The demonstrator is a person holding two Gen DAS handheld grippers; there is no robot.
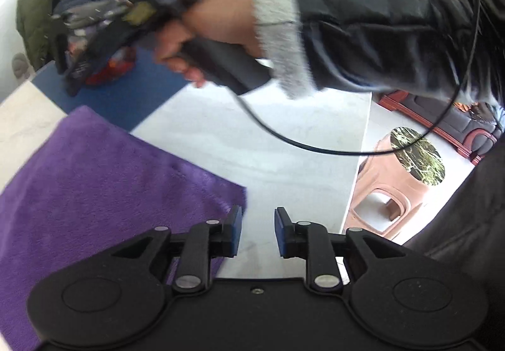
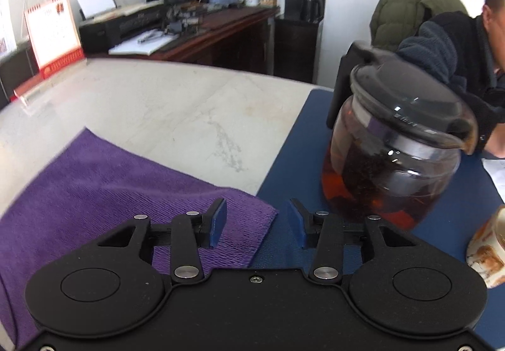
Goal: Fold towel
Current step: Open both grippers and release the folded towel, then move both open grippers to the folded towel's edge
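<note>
Left gripper (image 1: 258, 231) and right gripper (image 2: 258, 226) — jaws parted, nothing between them — above corners of the purple towel (image 2: 104, 187) lying flat on the table (image 2: 176, 105); glass teapot (image 2: 394, 158) near the right gripper.

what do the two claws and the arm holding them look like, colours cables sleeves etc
Both claws, left and right, are matte black plastic with round side discs, silver pivot pins and blue pads on the fingers. In the left wrist view the hand on the right claw's black handle wears a dark jacket sleeve over a fuzzy grey knit cuff. A thin black cable trails from the handle.
</note>
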